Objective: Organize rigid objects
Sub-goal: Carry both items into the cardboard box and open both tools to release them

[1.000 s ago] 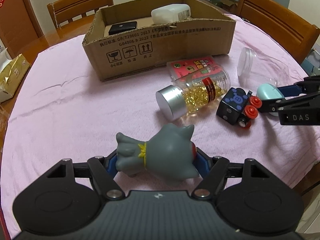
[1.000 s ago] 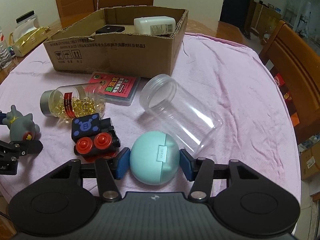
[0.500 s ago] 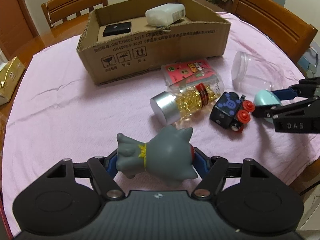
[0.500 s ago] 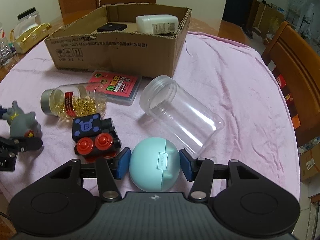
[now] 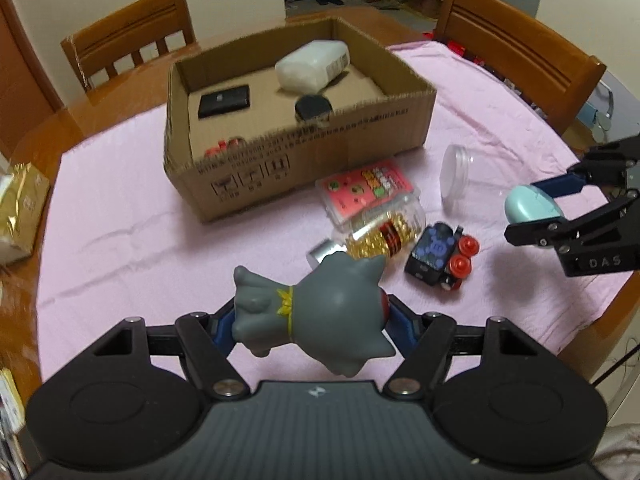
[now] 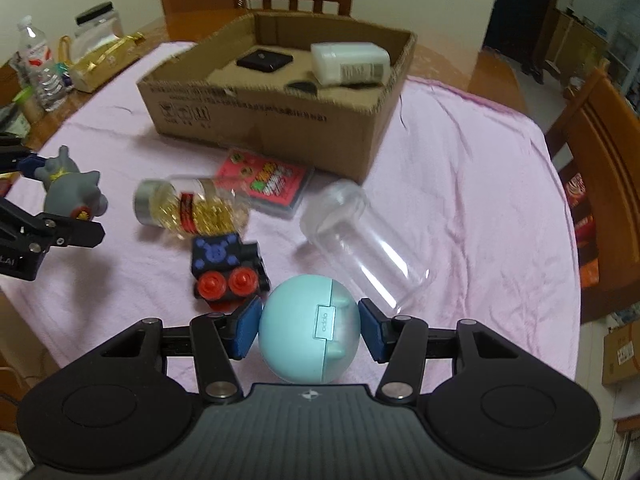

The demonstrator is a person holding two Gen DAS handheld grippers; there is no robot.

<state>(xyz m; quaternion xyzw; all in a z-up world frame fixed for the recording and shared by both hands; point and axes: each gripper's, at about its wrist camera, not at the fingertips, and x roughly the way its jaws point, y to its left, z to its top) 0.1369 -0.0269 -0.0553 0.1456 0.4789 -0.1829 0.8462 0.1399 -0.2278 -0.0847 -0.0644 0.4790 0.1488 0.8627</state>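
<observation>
My left gripper (image 5: 308,322) is shut on a grey toy figure (image 5: 316,316) with a yellow collar, held above the pink cloth. My right gripper (image 6: 308,326) is shut on a round teal case (image 6: 308,328), also lifted off the table. Each gripper shows in the other's view: the teal case (image 5: 532,210) at the right, the grey toy figure (image 6: 72,190) at the left. Ahead stands an open cardboard box (image 5: 304,152) holding a white bottle (image 5: 314,66), a black flat item (image 5: 224,100) and a dark round item (image 5: 314,107).
On the cloth lie a capsule bottle (image 6: 192,210), a pink card pack (image 6: 272,182), a black toy train (image 6: 226,270) and an empty clear jar (image 6: 360,244). Wooden chairs (image 5: 520,48) ring the table. A gold bag (image 6: 100,60) and water bottles (image 6: 38,64) sit at the far left.
Both grippers have risen with their objects, so the table looks farther below and the inside of the box shows more.
</observation>
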